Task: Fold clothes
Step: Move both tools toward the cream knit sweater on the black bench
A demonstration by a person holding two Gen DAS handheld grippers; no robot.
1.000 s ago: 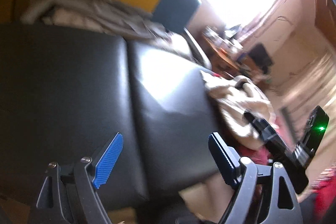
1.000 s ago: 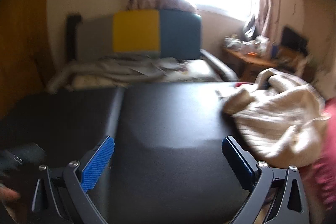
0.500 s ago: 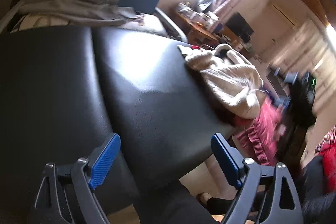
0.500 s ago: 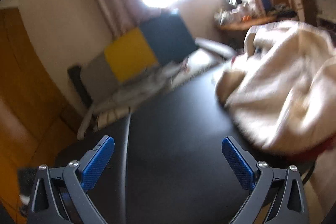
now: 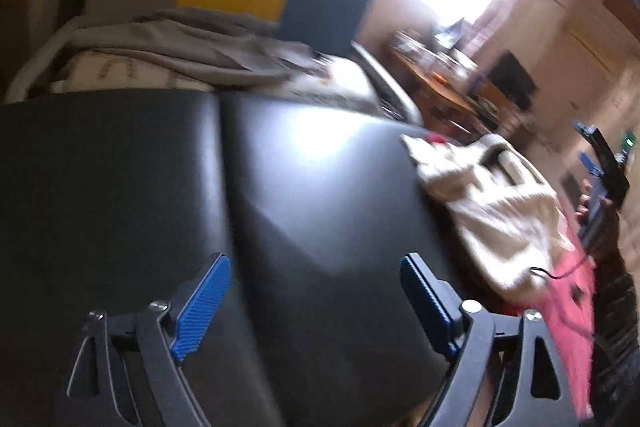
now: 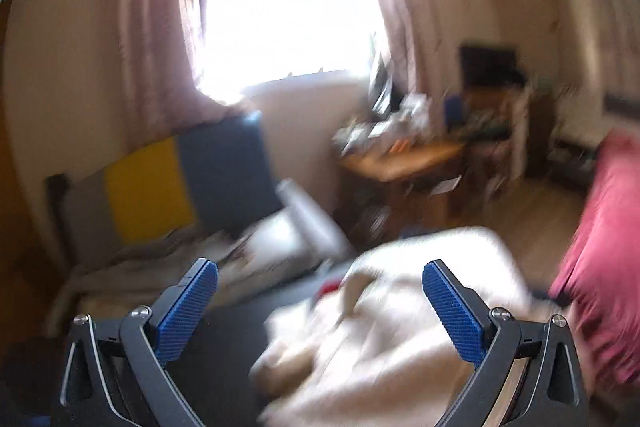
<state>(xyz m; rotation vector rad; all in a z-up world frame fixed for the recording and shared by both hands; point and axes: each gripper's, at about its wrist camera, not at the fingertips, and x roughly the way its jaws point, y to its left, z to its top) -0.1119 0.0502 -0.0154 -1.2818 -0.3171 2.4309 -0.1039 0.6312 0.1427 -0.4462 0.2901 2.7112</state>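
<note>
Cream knit garment [image 6: 380,339] heaped at black padded surface [image 5: 320,207] edge, soft, floppy; best pinched at hem or shoulder. Right gripper [image 6: 320,311] over it, left gripper [image 5: 316,303] apart; jaws wide, empty.

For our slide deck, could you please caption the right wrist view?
Open right gripper poised over a crumpled cream garment on the black padded table.

right hand-held gripper [image 6: 320,311] swung over the cream garment [image 6: 384,339], left hand-held gripper [image 5: 316,299] tilted back toward black padded surface [image 5: 312,187]
</note>
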